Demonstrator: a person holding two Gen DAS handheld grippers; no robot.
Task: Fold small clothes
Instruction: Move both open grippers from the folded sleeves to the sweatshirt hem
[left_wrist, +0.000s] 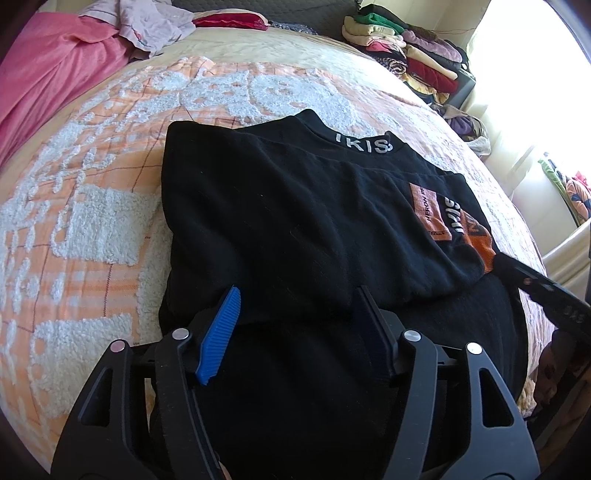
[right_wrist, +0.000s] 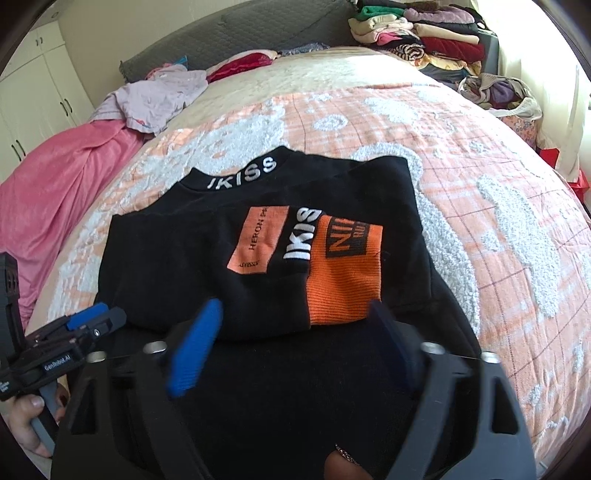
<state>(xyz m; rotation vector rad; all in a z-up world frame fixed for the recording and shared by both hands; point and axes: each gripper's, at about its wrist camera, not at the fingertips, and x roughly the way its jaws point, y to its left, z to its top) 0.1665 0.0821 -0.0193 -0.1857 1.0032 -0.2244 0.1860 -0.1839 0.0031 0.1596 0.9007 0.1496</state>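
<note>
A black top (left_wrist: 280, 214) with a white "IKISS" collar and orange patches (right_wrist: 343, 269) lies folded on the bed, its sleeve laid across the front. My left gripper (left_wrist: 298, 295) hovers over the near left edge of the fold, open, with no cloth pinched between its blue pads. Open as well, my right gripper (right_wrist: 295, 306) stands wide over the near edge just below the orange cuff. The right wrist view also shows the left gripper (right_wrist: 92, 321) at the far left, with a hand (right_wrist: 26, 424) on its handle. At the right edge of the left wrist view, part of the right gripper (left_wrist: 546, 291) shows.
The orange and white quilt (right_wrist: 480, 177) covers the bed. A pink blanket (left_wrist: 48, 77) and a lilac garment (right_wrist: 155, 99) lie at the far left. A stack of folded clothes (right_wrist: 424, 37) sits at the far right corner. White wardrobe doors (right_wrist: 33, 96) stand to the left.
</note>
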